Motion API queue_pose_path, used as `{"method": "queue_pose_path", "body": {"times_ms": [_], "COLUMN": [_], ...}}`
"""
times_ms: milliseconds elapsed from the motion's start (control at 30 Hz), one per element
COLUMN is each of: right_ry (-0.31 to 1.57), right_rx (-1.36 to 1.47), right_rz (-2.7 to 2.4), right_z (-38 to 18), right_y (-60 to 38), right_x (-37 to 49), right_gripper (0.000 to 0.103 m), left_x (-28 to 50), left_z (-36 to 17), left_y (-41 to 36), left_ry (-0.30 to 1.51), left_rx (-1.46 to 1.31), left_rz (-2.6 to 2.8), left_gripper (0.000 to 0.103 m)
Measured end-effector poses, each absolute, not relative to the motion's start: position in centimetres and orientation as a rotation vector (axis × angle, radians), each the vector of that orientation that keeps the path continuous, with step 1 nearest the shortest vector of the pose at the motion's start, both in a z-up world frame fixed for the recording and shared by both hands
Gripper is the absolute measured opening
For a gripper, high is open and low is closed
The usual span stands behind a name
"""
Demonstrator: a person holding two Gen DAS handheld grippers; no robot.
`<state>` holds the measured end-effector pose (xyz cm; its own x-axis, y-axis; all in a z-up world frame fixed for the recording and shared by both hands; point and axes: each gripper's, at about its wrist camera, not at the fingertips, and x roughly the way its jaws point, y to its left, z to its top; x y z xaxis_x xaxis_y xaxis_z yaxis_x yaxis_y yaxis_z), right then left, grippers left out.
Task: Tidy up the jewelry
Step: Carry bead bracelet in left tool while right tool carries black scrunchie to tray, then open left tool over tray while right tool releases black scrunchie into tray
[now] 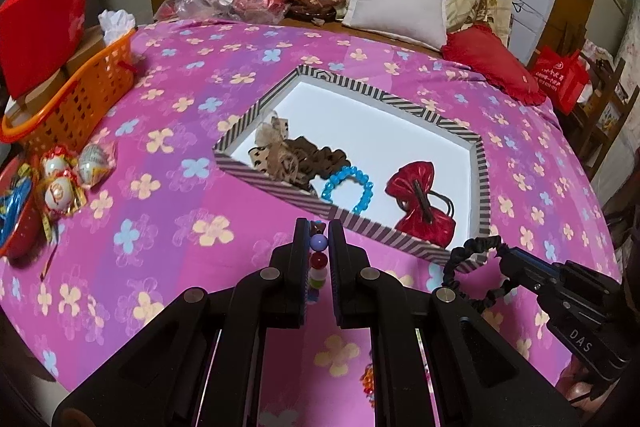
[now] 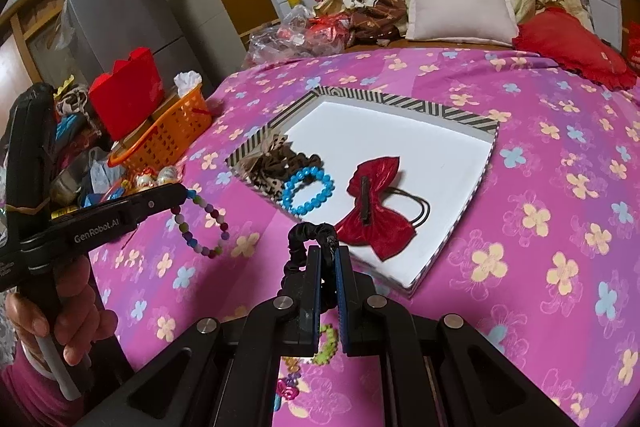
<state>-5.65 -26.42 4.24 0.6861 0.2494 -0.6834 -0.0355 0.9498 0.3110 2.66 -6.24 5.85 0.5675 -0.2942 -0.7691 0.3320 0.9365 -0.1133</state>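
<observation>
Right wrist view: left tongs grip one beaded bracelet, right tongs one black scrunchie.

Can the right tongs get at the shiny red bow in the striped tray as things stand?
Probably not yet: the right tongs are shut on a black fabric scrunchie. The way to the shiny red bow looks open, though.

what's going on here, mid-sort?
A person holds a gripper in each hand over a pink floral bedspread. The left gripper is shut on a multicoloured bead bracelet; the right gripper is shut on a black scrunchie. The striped tray already holds a blue bead bracelet, a red bow hair tie and brown scrunchies.
</observation>
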Motion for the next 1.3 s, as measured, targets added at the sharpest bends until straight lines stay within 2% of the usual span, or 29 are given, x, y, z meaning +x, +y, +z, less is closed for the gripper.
{"method": "queue_pose_path", "body": {"times_ms": [867, 1300], "right_ry": [0.766, 0.87], "right_rx": [0.357, 0.37], "right_rz": [0.141, 0.158], "right_z": [5.3, 1.1], "right_y": [-29.5, -28.4], "right_x": [-0.5, 4.8], "right_gripper": [0.006, 0.006], "left_x": [8.3, 11.8], "left_z": [8.8, 4.3], "left_y": [-12.5, -14.2], "left_ry": [0.851, 0.95], "left_rx": [0.088, 0.07], "left_rz": [-0.391, -0.382], "left_gripper": [0.008, 0.008]}}
